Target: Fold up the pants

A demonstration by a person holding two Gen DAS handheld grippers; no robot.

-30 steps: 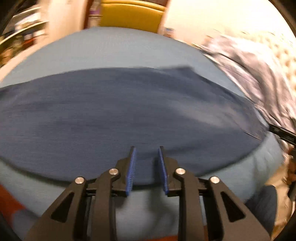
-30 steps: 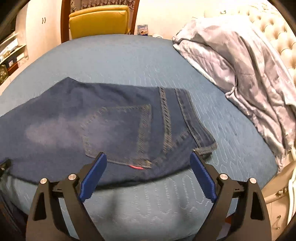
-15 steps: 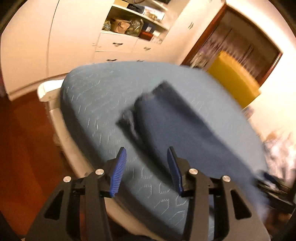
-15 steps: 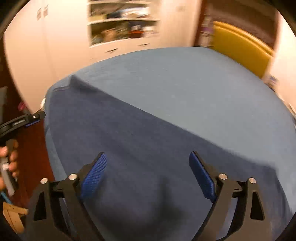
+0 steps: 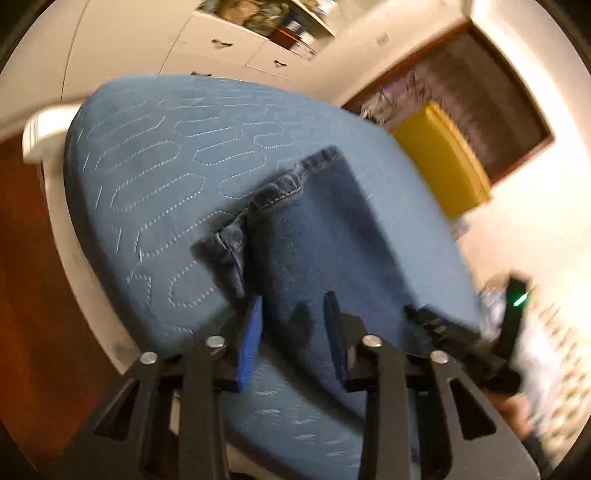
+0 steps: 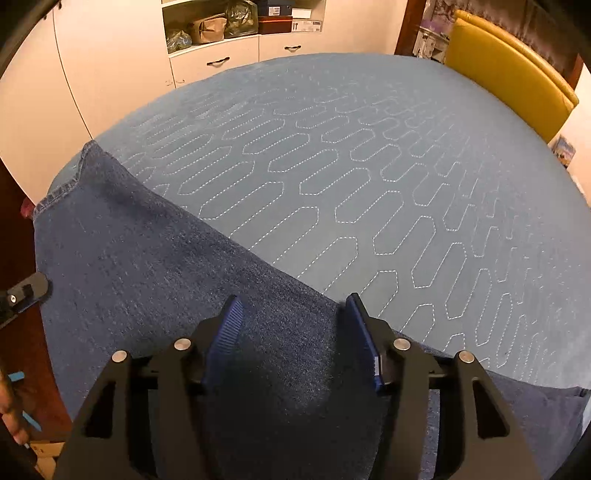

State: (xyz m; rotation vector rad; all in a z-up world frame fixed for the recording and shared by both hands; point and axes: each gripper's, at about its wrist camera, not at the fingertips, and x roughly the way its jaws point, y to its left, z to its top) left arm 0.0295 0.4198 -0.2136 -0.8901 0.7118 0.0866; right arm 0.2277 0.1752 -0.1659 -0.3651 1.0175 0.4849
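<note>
Dark blue jeans [image 5: 325, 240] lie flat on the blue quilted bed [image 5: 155, 147], legs stacked, hems [image 5: 273, 195] toward the bed's foot. In the left wrist view my left gripper [image 5: 293, 321] is open, its blue pads just over the near edge of the leg. In the right wrist view the jeans [image 6: 147, 273] run from the hem at the left down under my right gripper [image 6: 295, 332], which is open and straddles the leg's far edge. The left gripper's tip [image 6: 26, 290] shows at the left edge there; the right gripper [image 5: 461, 332] shows blurred in the left view.
A yellow chair [image 6: 506, 70] stands beyond the bed. White cupboards with drawers and cluttered shelves [image 6: 236, 22] line the wall. Wooden floor [image 5: 29, 295] lies past the bed's white frame [image 5: 40, 122]. A grey blanket [image 5: 546, 350] is blurred at right.
Both grippers have swung from the waist end to the leg and hem end of the jeans. The right gripper's jaws have narrowed; the left's have widened a little.
</note>
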